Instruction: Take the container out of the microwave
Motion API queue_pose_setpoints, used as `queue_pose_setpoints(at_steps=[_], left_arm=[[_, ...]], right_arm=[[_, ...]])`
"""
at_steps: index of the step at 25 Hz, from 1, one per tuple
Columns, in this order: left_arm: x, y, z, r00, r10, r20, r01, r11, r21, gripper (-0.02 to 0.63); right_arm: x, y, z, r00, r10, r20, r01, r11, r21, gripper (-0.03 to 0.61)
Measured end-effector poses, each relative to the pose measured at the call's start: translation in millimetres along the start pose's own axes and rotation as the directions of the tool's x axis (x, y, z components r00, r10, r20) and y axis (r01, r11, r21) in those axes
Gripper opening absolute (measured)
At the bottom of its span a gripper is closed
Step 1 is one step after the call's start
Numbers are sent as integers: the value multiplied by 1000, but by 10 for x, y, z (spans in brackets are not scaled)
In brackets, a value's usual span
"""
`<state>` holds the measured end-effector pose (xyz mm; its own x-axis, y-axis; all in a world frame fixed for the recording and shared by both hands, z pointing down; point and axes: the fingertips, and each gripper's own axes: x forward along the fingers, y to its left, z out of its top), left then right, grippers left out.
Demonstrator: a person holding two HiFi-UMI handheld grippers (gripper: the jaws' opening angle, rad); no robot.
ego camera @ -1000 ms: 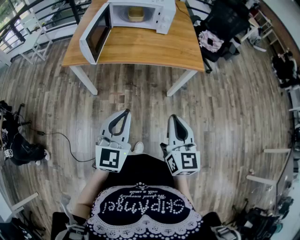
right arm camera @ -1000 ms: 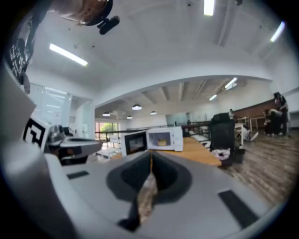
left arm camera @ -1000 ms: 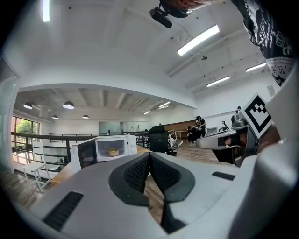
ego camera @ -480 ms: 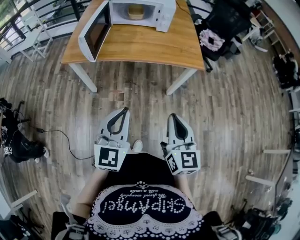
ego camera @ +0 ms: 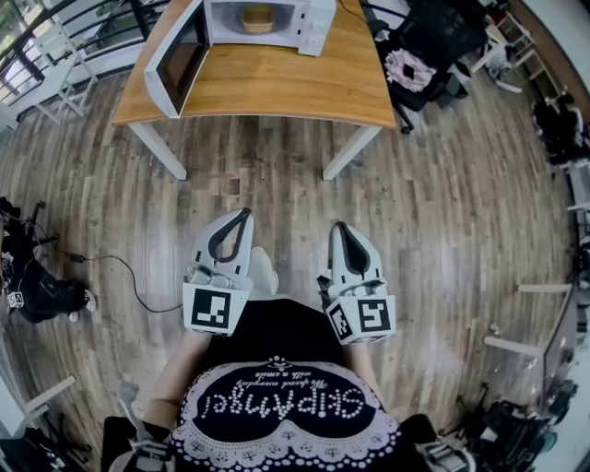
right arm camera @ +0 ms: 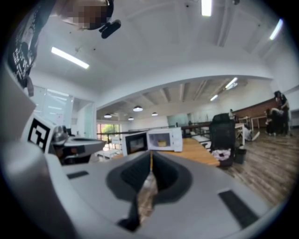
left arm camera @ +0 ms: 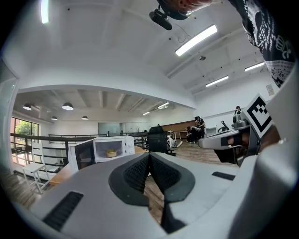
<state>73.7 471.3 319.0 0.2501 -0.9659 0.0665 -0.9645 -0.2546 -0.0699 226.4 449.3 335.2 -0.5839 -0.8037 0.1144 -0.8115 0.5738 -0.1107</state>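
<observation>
A white microwave stands on a wooden table at the top of the head view, its door swung open to the left. Inside sits a small tan container, also visible as the container in the left gripper view and the container in the right gripper view. My left gripper and right gripper are held side by side at waist height over the floor, far short of the table. Both are shut and hold nothing.
A black office chair with a pink item on it stands right of the table. White chairs and a railing are at the left. A black bag and a cable lie on the wood floor at left.
The table and microwave have slid slightly up and left in the head view, and a shoe has come forward between the grippers. Both grippers stay shut in the same place.
</observation>
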Motion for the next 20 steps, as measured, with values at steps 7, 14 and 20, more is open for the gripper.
queue_pose_setpoints(at_steps=[7, 14, 20], left_arm=[[127, 29, -26, 1000, 6, -10, -6, 1000, -3, 28], [470, 217, -46, 1000, 16, -13, -16, 1000, -10, 28], [969, 545, -45, 999, 22, -29, -22, 1000, -17, 28]], right_arm=[[74, -122, -39, 1000, -10, -24, 10, 1000, 2, 35], [380, -278, -54, 999, -11, -44, 12, 1000, 7, 35], [857, -492, -18, 997, -28, -74, 29, 999, 17, 35]])
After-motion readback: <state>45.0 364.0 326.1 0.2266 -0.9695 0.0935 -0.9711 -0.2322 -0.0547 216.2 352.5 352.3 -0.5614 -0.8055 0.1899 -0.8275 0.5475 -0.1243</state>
